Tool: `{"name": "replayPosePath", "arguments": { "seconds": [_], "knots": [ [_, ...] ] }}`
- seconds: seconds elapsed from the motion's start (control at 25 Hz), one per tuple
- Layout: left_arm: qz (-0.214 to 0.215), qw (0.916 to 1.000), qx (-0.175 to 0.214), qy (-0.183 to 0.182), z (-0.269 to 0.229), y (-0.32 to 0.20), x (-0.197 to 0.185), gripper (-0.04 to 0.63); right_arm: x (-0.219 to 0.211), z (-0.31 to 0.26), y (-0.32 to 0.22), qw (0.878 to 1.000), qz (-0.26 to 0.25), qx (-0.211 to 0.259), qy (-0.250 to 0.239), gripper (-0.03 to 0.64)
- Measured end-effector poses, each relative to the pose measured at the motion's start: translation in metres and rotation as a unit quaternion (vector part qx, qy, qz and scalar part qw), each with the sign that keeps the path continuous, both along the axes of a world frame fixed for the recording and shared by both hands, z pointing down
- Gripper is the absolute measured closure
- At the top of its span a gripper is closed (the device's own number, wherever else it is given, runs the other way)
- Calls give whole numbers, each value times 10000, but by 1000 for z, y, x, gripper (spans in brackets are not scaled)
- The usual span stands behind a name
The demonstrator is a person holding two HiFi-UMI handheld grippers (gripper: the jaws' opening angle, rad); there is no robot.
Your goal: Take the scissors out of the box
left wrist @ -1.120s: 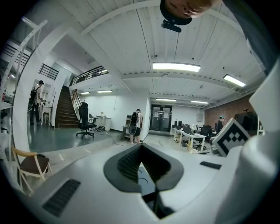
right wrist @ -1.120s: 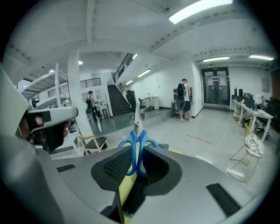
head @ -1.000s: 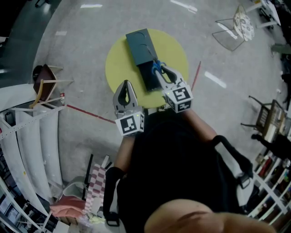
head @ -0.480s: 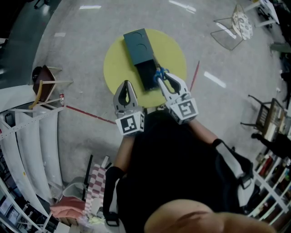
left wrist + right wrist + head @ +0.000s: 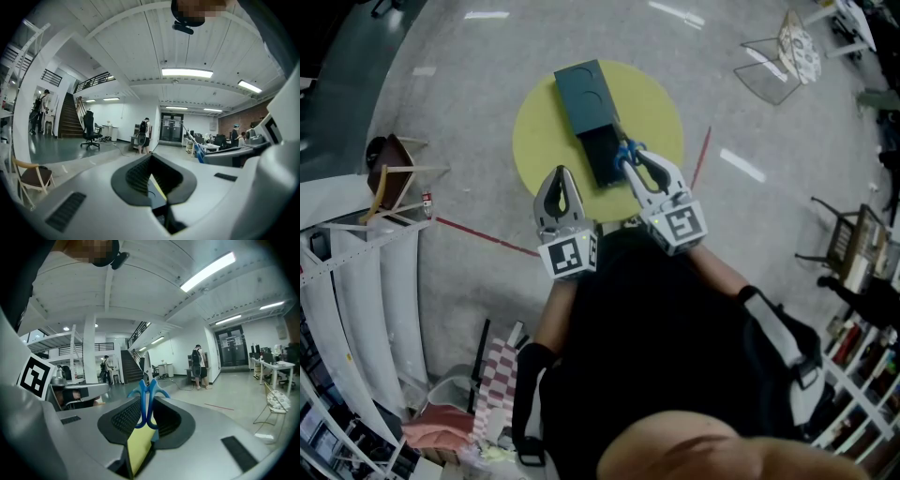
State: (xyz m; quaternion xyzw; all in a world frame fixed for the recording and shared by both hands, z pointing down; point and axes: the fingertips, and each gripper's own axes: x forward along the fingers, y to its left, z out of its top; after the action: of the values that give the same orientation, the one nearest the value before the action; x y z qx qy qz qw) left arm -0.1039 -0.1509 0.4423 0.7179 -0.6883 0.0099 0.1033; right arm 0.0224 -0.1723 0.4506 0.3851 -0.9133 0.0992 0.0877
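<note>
While the right gripper (image 5: 631,157) pinches the scissors (image 5: 142,403) by their blue handles, its own view shows their long axis near upright, blades pointing up and away. Only the head view places them at the right edge of the open dark box (image 5: 586,94) on the round yellow table (image 5: 544,141). Left gripper (image 5: 560,174) hovers at the table's near edge, fingers pressed together, nothing between

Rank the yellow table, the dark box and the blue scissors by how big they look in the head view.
1. yellow table, largest
2. dark box, clearly smaller
3. blue scissors, smallest; only a bit of blue shows
</note>
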Motion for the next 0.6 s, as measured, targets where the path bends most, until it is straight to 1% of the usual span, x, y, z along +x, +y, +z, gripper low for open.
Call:
{"name": "replayPosePath", "arguments": {
  "seconds": [0.4,0.6],
  "knots": [
    [12,10000,7,10,1,-8,1,598,-2,7,-3,9999,-67,-95,62,535],
    [19,10000,-5,15,2,-8,1,598,-2,6,-3,9999,-67,-58,52,535]
  ]
}}
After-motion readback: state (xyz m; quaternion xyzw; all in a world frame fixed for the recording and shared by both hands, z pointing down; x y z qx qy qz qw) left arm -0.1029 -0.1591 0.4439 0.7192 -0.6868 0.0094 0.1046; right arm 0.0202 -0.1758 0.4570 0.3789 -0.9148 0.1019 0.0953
